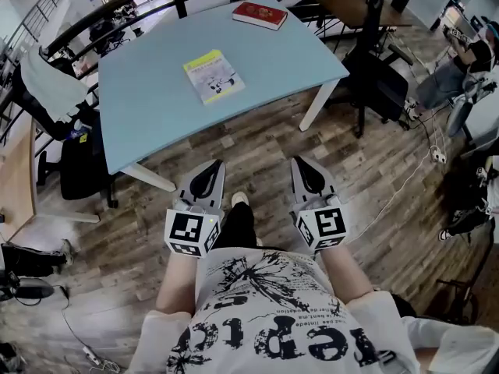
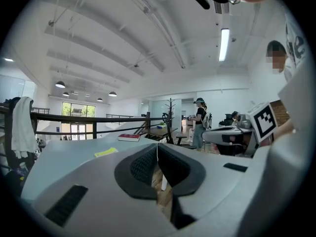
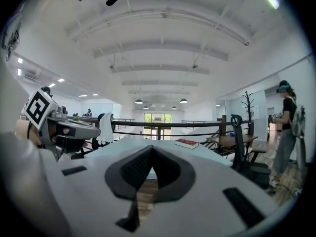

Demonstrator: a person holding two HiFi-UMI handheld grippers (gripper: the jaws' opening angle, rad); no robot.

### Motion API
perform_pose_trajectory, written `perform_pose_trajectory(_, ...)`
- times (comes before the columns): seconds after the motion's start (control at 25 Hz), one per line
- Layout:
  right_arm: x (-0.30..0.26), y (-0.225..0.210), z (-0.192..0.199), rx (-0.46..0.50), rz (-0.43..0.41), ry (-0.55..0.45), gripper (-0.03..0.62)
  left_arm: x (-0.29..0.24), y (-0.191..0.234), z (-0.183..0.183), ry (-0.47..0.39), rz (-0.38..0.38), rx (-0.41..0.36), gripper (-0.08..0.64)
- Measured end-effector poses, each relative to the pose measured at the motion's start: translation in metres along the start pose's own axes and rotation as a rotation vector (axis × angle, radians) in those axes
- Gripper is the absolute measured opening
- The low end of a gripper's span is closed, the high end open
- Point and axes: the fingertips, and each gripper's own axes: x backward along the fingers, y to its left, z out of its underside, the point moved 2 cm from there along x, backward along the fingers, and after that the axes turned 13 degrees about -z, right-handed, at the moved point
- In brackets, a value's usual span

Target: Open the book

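A closed yellow-green book (image 1: 213, 76) lies flat near the middle of the light blue table (image 1: 148, 107). A closed red book (image 1: 260, 15) lies at the table's far edge. In the left gripper view the yellow-green book (image 2: 105, 152) and the red book (image 2: 129, 138) show low over the table top. The right gripper view shows only the red book (image 3: 186, 143). My left gripper (image 1: 217, 164) and right gripper (image 1: 299, 162) hang side by side over the wooden floor, short of the table's near edge. Both are shut and hold nothing. The jaw tips meet in both gripper views, on the left gripper (image 2: 157, 144) and on the right gripper (image 3: 151, 148).
A black railing (image 1: 117, 10) runs behind the table. A chair draped with white cloth (image 1: 51, 84) stands at the left, a black office chair (image 1: 374, 68) and a wooden desk (image 1: 351, 2) at the right. Cables (image 1: 425, 150) trail over the floor. A person (image 2: 200, 120) stands farther off.
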Motion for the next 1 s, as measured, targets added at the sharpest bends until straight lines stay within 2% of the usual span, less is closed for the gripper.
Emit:
perform_pose_trajectory(0.2, -0.031, -0.025, 0.006, -0.005, 0.009, 0.017, 0.009, -0.041, 0.009, 0.008, 0.026, 0.016, 0.008, 0.02)
perform_pose_trajectory(0.4, -0.08, -0.067, 0.008, -0.015, 0.01, 0.037, 0.009, -0.105, 0.025, 0.005, 0.044, 0.004, 0.037, 0.02)
perform_pose_trajectory(0.84, -0.246, -0.173, -0.021, -0.018, 0.037, 0.052, 0.009, -0.28, 0.102, -0.02, 0.064, 0.057, 0.067, 0.02)
perform_pose_trajectory(1.0, -0.301, -0.202, -0.026, -0.007, 0.018, 0.043, 0.009, -0.329, 0.124, -0.017, 0.077, 0.037, 0.059, 0.02)
